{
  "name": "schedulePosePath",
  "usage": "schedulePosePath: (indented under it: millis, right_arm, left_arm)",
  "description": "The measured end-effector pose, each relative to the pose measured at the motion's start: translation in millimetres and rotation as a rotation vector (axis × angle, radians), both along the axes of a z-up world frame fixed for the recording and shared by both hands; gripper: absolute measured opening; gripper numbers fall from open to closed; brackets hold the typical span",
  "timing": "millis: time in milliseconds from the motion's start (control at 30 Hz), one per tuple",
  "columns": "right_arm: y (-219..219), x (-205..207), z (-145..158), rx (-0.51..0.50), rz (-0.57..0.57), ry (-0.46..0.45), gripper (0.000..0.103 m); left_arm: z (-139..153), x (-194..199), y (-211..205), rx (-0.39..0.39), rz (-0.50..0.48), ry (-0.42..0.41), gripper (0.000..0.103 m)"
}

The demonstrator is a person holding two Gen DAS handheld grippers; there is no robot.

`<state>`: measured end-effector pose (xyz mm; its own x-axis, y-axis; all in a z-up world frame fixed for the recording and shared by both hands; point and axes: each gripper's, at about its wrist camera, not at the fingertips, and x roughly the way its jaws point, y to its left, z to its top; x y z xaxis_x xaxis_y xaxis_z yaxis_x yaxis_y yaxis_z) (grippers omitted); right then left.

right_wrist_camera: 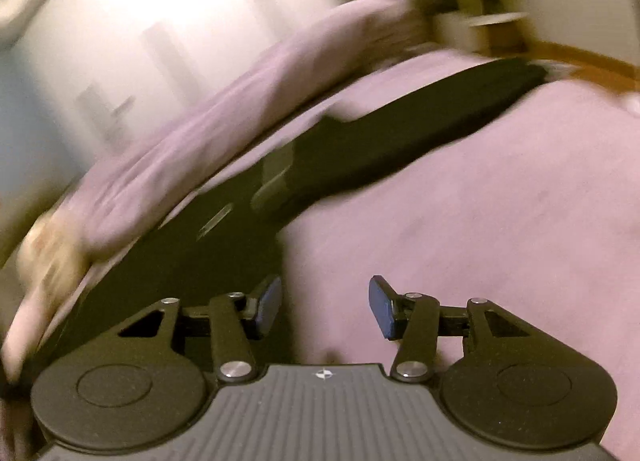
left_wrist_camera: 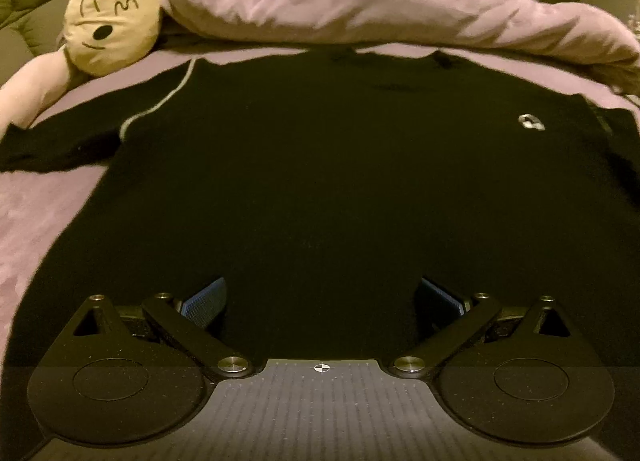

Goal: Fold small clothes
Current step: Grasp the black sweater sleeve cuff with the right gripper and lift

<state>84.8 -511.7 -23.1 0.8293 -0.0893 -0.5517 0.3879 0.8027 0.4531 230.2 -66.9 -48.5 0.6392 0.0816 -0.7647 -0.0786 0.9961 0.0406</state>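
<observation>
A black long-sleeved top [left_wrist_camera: 312, 165] lies spread flat on the purple bed sheet [left_wrist_camera: 44, 213], collar far, with a small white logo [left_wrist_camera: 531, 122] on its right chest. My left gripper [left_wrist_camera: 320, 301] is wide open and empty over the top's near hem. In the blurred, tilted right wrist view the same top [right_wrist_camera: 224, 245] shows with one sleeve [right_wrist_camera: 432, 121] stretched out to the right. My right gripper [right_wrist_camera: 325, 307] is open and empty, low over the sheet [right_wrist_camera: 480, 229] beside the top's side edge.
A bunched purple duvet [left_wrist_camera: 380, 1] lies across the far side of the bed. A cream plush face cushion [left_wrist_camera: 114, 17] sits at the far left. A wardrobe stands behind the bed [right_wrist_camera: 120, 21].
</observation>
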Motion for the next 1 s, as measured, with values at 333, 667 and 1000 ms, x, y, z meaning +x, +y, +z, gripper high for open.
schedulePosePath:
  millis: [333,667,1000]
  right_arm:
    - [-209.4,81.6,-33.4,0.223,-0.495,-0.035,0.044]
    - [-234.2,126.9,-43.3,0.261,-0.55,-0.077,0.012]
    - [-200.5,88.0,34.8,0.168,-0.441,-0.208,0.01]
  left_arm:
    - [-27.5,-18.1,4.8,-0.037,0.001,-0.199,0.103]
    - [-27.3,-15.2,5.9,-0.063,0.005,-0.193,0.103]
    - [-14.0,-20.5,7.5,-0.076,-0.017,-0.134,0.103]
